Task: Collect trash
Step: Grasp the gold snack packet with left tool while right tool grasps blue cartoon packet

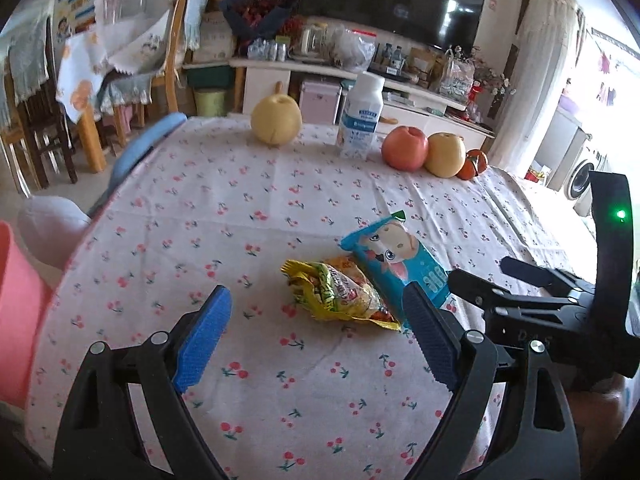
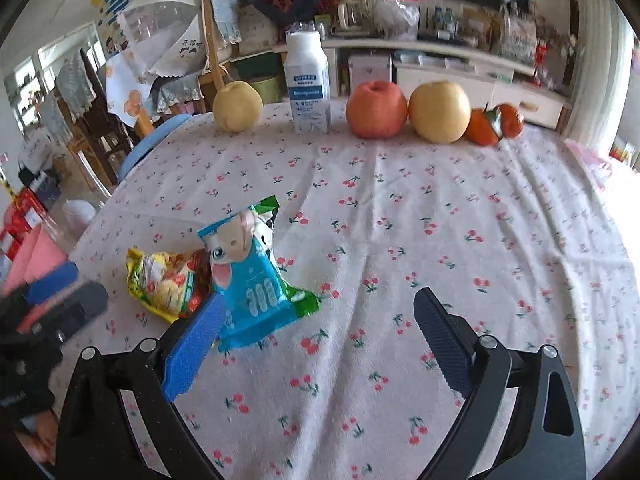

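A crumpled yellow snack wrapper [image 1: 340,296] lies on the cherry-print tablecloth [image 1: 240,200], touching a blue wrapper with a cartoon animal [image 1: 400,256] on its right. My left gripper [image 1: 316,332] is open, just short of the yellow wrapper, with nothing between the pads. In the right wrist view the yellow wrapper [image 2: 164,284] and the blue wrapper [image 2: 252,276] lie left of centre. My right gripper [image 2: 316,344] is open and empty; its left pad [image 2: 192,352] is beside the blue wrapper's near edge. The right gripper also shows in the left wrist view [image 1: 520,284].
At the table's far edge stand a yellow pear [image 2: 237,106], a white bottle [image 2: 307,84], a red apple [image 2: 376,110], another pear [image 2: 439,112] and small orange fruits [image 2: 496,124]. A blue chair [image 1: 140,148] and a pink object [image 1: 16,312] are at the left.
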`<action>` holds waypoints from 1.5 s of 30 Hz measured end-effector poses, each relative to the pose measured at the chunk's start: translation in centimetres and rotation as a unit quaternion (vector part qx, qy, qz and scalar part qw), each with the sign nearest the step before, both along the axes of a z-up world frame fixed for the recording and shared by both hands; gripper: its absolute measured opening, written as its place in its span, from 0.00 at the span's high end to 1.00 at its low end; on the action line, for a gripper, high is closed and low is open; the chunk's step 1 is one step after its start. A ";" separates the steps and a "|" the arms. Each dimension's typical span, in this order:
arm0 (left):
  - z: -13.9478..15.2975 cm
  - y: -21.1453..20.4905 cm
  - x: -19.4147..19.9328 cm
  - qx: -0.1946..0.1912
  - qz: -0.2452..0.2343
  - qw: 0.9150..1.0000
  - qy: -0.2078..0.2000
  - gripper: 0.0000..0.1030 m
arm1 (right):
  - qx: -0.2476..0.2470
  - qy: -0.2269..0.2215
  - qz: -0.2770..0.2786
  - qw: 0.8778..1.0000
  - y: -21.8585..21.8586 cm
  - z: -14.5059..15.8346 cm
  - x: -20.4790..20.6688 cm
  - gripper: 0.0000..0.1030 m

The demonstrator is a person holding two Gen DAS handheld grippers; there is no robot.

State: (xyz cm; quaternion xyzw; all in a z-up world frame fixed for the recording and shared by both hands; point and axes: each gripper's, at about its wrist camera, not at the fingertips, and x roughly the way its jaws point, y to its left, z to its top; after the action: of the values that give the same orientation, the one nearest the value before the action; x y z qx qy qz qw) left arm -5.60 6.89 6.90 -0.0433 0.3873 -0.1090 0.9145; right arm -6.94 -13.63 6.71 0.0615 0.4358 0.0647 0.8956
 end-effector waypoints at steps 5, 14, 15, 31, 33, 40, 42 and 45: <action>-1.1 -1.1 1.1 0.006 -0.011 1.000 0.021 0.15 | 0.063 0.014 0.012 0.998 -0.3 -0.2 1.6 0.09; -2.7 -3.3 2.6 0.058 -0.044 0.997 0.035 0.15 | 0.107 0.027 0.042 0.993 0.5 -0.7 4.2 0.09; -2.8 -3.4 2.8 0.063 -0.046 0.996 0.036 0.15 | 0.106 0.028 0.046 0.993 0.6 -0.8 4.4 0.09; -4.6 -4.0 4.4 0.074 -0.071 0.993 0.056 0.32 | 0.052 0.038 0.092 0.994 3.5 -2.2 6.0 0.21; -4.6 -3.8 4.4 0.066 -0.070 0.994 0.055 0.34 | 0.046 0.037 0.091 0.994 3.5 -2.4 6.0 0.23; -4.4 -3.3 4.5 0.053 -0.067 0.995 0.051 0.41 | 0.032 0.031 0.087 0.995 3.6 -2.3 5.8 0.34; -4.5 -3.2 4.5 0.053 -0.068 0.995 0.050 0.41 | 0.032 0.030 0.086 0.995 3.5 -2.3 5.7 0.37; -4.5 -3.1 4.4 0.053 -0.068 0.995 0.049 0.42 | 0.036 0.029 0.090 0.995 3.6 -2.3 5.6 0.49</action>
State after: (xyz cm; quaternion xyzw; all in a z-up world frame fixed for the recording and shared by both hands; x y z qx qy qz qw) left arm -1.18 3.74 2.43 0.0267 0.4392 -0.1482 0.8857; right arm -1.29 -10.01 4.36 0.0554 0.4625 0.1591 0.8705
